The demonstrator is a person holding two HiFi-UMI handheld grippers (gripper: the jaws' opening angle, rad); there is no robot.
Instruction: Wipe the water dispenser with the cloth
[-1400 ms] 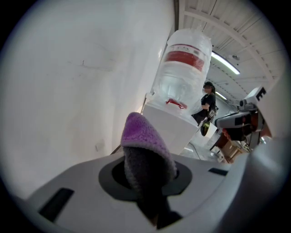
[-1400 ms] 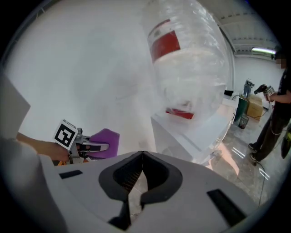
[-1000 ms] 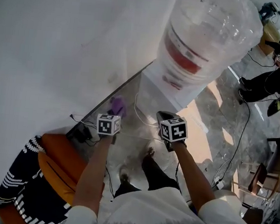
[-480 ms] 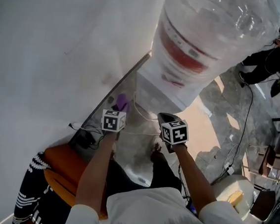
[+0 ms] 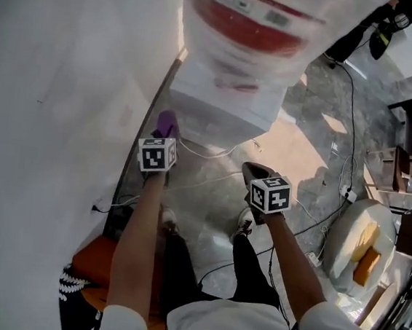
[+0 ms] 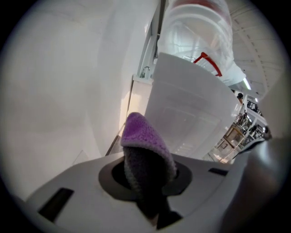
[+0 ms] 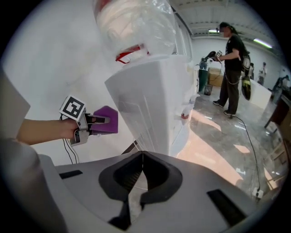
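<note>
1. Compared with half a second ago, the head view has tipped toward the water dispenser [image 5: 226, 100]. Its white body now sits higher in the picture, and only the lower, red-banded part of the bottle [image 5: 251, 15] on top of it shows.
2. The left claw [image 6: 148, 182] has risen with it. The purple cloth [image 5: 168, 123] now stands just beside the dispenser's near left corner, between the body and the white wall [image 5: 55, 71], where earlier it hung lower and further off.
3. The right claw [image 7: 142, 159] has shifted a little to the right and lower in the head view, and the gap between the two claws is wider than before.
4. The left claw is clamped on the cloth. The folded purple fabric sticks up out of the jaws and points at the dispenser's side panel. Whether it touches the panel cannot be told.
5. The right claw has its jaws pressed together with nothing between them. It hangs over the floor [image 5: 303, 149], in front of the dispenser and apart from it.
6. Both bare forearms reach up from the bottom of the head view out of white sleeves. The left forearm [image 5: 136, 241] runs nearly straight along the wall, and the right forearm [image 5: 291, 257] angles in from the right.
7. In the right gripper view, a person [image 7: 233, 63] stands on the floor beyond the dispenser.
</note>
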